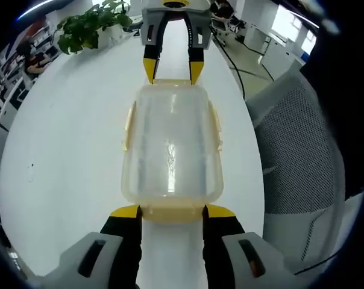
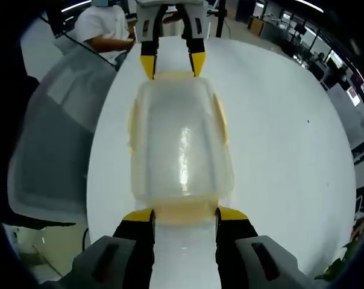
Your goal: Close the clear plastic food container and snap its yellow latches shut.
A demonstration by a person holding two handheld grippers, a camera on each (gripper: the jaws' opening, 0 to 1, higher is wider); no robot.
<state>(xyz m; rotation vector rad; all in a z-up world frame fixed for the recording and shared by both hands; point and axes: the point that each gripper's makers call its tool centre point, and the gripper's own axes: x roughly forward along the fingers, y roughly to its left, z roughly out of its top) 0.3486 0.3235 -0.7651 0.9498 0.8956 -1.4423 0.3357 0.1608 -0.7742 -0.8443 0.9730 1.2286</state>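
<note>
White tabletop (image 1: 67, 150) carries the clear food container (image 1: 172, 144), lid on, lying lengthwise between both grippers. Left gripper (image 1: 172, 212) spread, jaws flanking the near end latch (image 1: 172, 214). Right gripper (image 2: 184, 215) spread likewise at the opposite end.

White table (image 1: 67, 150) w/ mesh chair (image 1: 302, 150) beside, potted plant (image 1: 88, 27) at far end, office desks (image 1: 248, 30) behind.
</note>
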